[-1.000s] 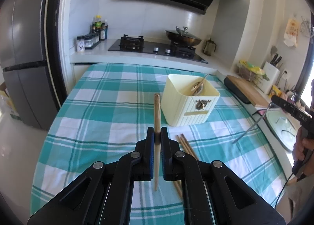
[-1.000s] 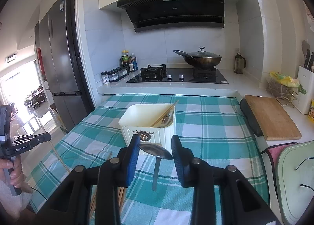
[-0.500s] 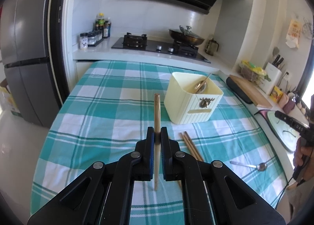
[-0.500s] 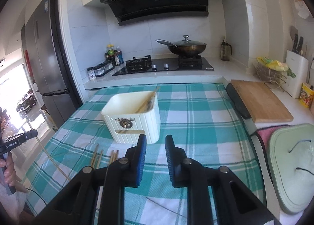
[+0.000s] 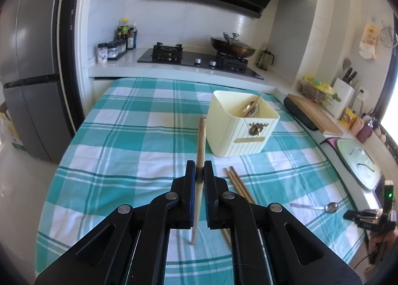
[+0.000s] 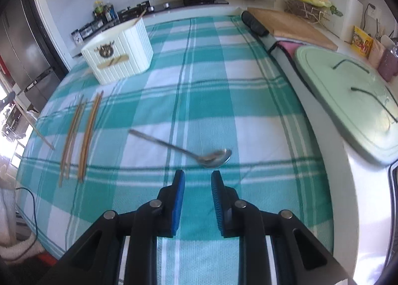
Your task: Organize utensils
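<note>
My left gripper (image 5: pixel 199 169) is shut on a wooden chopstick (image 5: pixel 201 135), which stands upright with its tip on the checked cloth. A cream utensil holder (image 5: pixel 238 133) with spoons (image 5: pixel 251 108) inside stands beyond it. Several loose chopsticks (image 5: pixel 237 183) lie to its right. My right gripper (image 6: pixel 197 175) points down at the cloth, its jaws opening with nothing between them. A metal spoon (image 6: pixel 214 157) lies just ahead of its fingertips, bowl nearest, handle running away to the left. Further left in this view lie the chopsticks (image 6: pixel 82 135) and the holder (image 6: pixel 119 53).
A pale green lid (image 6: pixel 348 101) and a wooden cutting board (image 6: pixel 293 26) sit on the counter along the table's right side. A stove with a wok (image 5: pixel 232 46) is behind the table, and a fridge (image 5: pixel 29 61) stands at the left. A cable (image 6: pixel 27 200) hangs at the table's near left edge.
A second ago a spoon sat between my right jaws; now they are empty and a spoon lies on the cloth. The right gripper has dropped and tipped down over it. The left has not moved.
</note>
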Motion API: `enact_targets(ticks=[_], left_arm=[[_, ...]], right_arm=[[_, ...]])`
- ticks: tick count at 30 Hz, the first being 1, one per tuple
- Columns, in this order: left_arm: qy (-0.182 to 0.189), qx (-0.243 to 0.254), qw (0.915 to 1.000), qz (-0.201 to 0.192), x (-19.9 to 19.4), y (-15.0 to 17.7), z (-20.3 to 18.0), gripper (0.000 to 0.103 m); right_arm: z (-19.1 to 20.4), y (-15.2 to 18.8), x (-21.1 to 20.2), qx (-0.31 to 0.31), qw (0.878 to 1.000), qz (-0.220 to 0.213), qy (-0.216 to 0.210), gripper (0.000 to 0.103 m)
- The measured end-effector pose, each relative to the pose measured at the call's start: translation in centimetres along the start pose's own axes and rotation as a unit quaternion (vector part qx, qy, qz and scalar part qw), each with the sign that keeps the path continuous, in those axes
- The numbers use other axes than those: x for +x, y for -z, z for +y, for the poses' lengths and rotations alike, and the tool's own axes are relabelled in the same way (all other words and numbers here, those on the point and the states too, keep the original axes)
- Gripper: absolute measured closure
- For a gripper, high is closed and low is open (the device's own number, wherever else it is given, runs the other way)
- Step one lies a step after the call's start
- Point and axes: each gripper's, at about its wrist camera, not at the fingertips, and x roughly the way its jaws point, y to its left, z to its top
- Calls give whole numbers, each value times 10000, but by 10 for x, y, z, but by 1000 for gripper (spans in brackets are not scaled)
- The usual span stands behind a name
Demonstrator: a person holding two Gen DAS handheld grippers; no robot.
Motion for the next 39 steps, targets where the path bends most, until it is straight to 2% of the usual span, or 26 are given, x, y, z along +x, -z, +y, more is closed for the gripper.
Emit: enact_targets(ticks=[4,6,9,14,17,19,22,23,24,26,33,36,39], left_arm=[[3,27,10000,10,-1,0,-1,98],[-2,27,10000,10,-3,1,1,98],[-30,-22,10000,-7,-4,2,4,98],[-50,-135,9999,3,-5,3,10,98],[-70,-141,9999,25,-5,2,11,98],[-105,-126,9999,36,-5,2,11,98],[-117,-144,9998,50,-5,2,13,98],[-110,-156,9998,49,-6,2,14,98],[-105,-170,9998,43,-5,2,14,98],[-77,-185,9998,30,-5,3,15,98],[39,-75,10000,-3,-4,4,7,98],[88,-47,9999,-8,-3,3,5,98],[102,-16,9999,-19,-2,4,2,98]], right_arm=[[-14,9,24,343,9991,264,0,79],[-16,3,34,274,9990,347,104,79],[-22,-12,48,330,9988,371,44,79],[-25,-49,80,-133,9976,371,562,83],[-16,-79,104,-711,9927,281,929,97],[-10,-100,114,-871,9929,81,810,97],[4,-126,109,-920,9949,-262,324,97],[8,-131,103,-843,9957,-333,188,93],[12,-132,95,-779,9962,-373,58,81],[17,-128,80,-752,9966,-341,1,71],[-11,-64,45,-584,9974,243,356,71],[-27,-38,39,-309,9976,512,354,69],[-39,-25,42,-45,9980,586,218,69]])
